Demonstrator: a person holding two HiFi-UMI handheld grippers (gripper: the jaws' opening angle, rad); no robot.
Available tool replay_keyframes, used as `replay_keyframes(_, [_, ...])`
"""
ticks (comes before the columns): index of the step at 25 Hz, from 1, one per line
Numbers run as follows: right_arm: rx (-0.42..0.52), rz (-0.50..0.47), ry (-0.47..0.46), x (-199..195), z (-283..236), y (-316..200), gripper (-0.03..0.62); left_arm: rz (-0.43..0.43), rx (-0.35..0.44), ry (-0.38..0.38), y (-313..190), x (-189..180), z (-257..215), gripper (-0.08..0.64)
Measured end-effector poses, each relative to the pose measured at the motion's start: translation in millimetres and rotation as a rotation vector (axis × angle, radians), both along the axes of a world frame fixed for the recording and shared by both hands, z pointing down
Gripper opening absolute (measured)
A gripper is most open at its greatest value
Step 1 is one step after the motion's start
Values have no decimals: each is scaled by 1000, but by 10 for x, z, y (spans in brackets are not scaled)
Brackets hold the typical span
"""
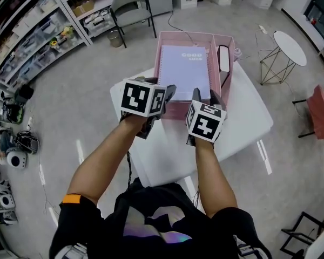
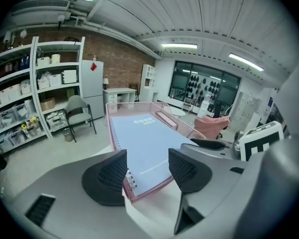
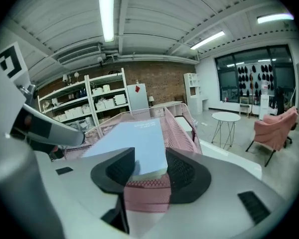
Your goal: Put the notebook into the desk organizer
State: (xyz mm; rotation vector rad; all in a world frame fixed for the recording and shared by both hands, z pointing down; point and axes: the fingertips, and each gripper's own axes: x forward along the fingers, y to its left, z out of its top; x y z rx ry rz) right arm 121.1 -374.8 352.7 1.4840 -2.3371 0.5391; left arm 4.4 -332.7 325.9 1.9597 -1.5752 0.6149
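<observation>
The notebook [image 1: 183, 72] lies flat inside the pink mesh desk organizer [image 1: 175, 111], filling its wide compartment just above the middle of the head view, with its spiral binding along the left side and its pale blue cover up. The organizer stands on a white table [image 1: 243, 123]. In its narrow compartment on the right sits a dark, elongated object [image 1: 223, 58], and what it is cannot be told. Both tongs are at the organizer's near edge. The left gripper [image 1: 163, 88] is at the notebook's lower left corner and the right gripper [image 1: 205, 97] at its lower right. In the left gripper view the left gripper [image 2: 147, 171] stands spread. The spiral corner of the notebook [image 2: 144, 138] and the organizer's rim [image 2: 149, 188] show in the gap between the pads, neither of them pinched. In the right gripper view the right gripper [image 3: 149, 171] is spread too, with the notebook's near edge [image 3: 134, 141] between the pads above the mesh wall [image 3: 144, 195]. A grey chair [image 1: 130, 4] stands at the upper left and a round side table [image 1: 289, 47] at the upper right.
</observation>
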Motion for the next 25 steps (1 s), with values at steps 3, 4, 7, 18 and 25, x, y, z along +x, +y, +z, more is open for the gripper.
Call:
replay_keyframes(3, [37,-13,33,56,-18,103,201,-19,35,-14,40,-14,-41,248])
replay_keyframes(4, [54,-15,39,81,-42,134,201,-22,48,-19,57,-11,-57,248])
replay_keyframes(7, [101,-31,43,128,-146,217,199,-28,100,-28,129,19,-114,247])
replay_keyframes(18, [187,-120,26,32,-425,679,52,-45,317,-33,608,152,-330,237])
replay_keyframes(25, [192,-191,17,-210,-467,1325,20,-75,405,-45,1271,22,-358,60])
